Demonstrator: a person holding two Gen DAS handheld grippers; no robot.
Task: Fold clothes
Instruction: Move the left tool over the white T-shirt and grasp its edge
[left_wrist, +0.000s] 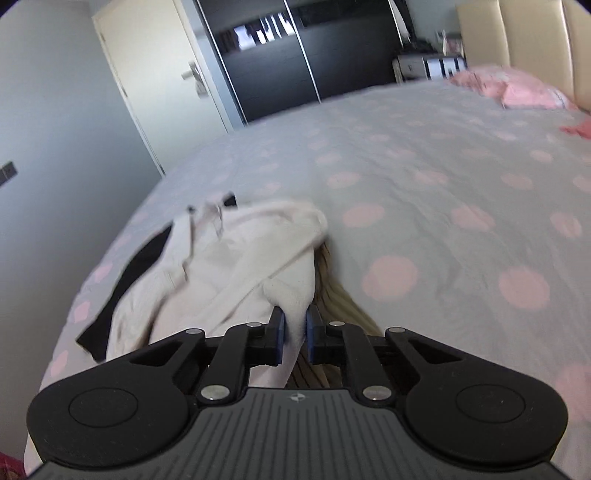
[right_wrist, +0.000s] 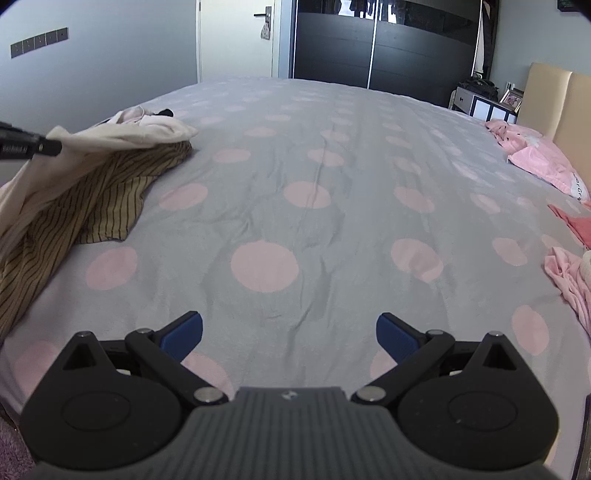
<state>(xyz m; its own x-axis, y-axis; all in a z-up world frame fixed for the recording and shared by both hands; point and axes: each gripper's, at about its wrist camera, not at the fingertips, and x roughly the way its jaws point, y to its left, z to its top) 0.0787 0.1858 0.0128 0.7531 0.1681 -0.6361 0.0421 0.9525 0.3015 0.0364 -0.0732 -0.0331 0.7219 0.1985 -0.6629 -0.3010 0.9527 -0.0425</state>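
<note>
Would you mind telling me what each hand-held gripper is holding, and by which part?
The left hand-held gripper pinches a fold of the cream garment near its edge. The right hand-held gripper holds nothing.

- A heap of clothes (right_wrist: 110, 155) lies on the bed (right_wrist: 314, 221) at its left edge.
- The pillow (right_wrist: 543, 162) sits far right, against the headboard (right_wrist: 554, 99).
- More garments (right_wrist: 569, 273) lie near right.
- The wardrobe (right_wrist: 384, 48) stands beyond the bed, with the door (right_wrist: 236, 37) to its left.

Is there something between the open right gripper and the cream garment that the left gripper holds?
Nothing visible. Only bare bedspread lies between the right gripper and the cream garment, which rests on a striped garment.
</note>
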